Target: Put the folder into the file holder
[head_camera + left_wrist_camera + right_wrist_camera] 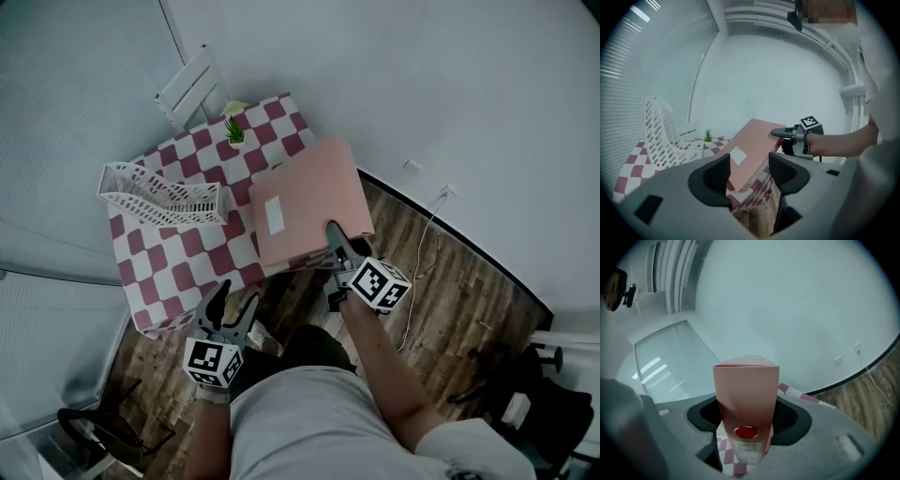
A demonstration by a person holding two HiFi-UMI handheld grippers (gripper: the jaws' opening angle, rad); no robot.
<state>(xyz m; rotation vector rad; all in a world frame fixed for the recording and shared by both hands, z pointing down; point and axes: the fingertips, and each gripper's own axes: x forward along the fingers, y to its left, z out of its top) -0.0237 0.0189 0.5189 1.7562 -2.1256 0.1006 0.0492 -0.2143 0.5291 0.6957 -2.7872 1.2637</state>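
Observation:
A pink folder (305, 202) with a white label is held tilted over the near right corner of the checkered table (178, 253). My right gripper (333, 234) is shut on its near edge. In the right gripper view the folder's spine (746, 390), with a red dot, fills the gap between the jaws. The white mesh file holder (159, 195) lies on the table's left side, apart from the folder. Below the table's near edge my left gripper (234, 298) is open with nothing in it; its view shows the folder (750, 150) and the file holder (658, 136) ahead.
A small green plant (234, 131) stands at the table's far edge, with a white chair (192, 89) behind it. A cable (422, 244) runs over the wooden floor at the right. Dark chair parts (94, 427) sit at the lower left, and dark equipment (525, 384) at the lower right.

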